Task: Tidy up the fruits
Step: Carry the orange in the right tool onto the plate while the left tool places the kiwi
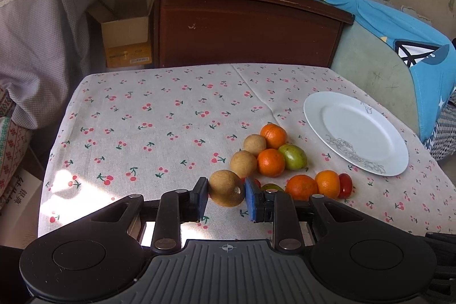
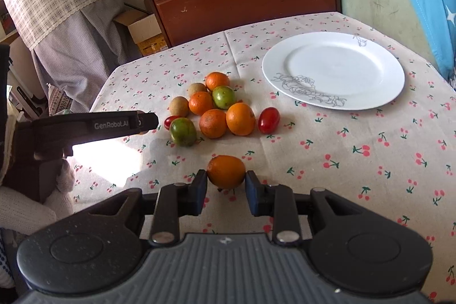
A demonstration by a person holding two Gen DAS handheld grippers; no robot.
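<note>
Nearest the lens in the left wrist view, the left gripper (image 1: 226, 197) has its jaws clenched on a tan longan (image 1: 226, 188), both blue pads pressing its sides low in the middle of the frame. In the right wrist view, the right gripper (image 2: 226, 185) likewise grasps a small orange (image 2: 226, 171) between its jaws, at the lower centre, held clear above the cherry-print cloth of the bench (image 2: 342, 161).

The remaining fruit sits in a loose cluster (image 2: 211, 107) at mid-frame in the right wrist view: several oranges, two green fruits, two more longans and two red cherry tomatoes, most of them touching one another. One cherry tomato (image 2: 268, 120) lies at the right edge of the cluster, just beside an orange.

The white plate (image 2: 333, 73), with a grey line drawing on its rim, lies on the bench to the upper right of the cluster, apart from it and holding no fruit.

At the left edge of the right wrist view the other gripper's dark body reaches in toward the cluster, with a pale knitted sleeve (image 2: 25, 207) below it.
</note>
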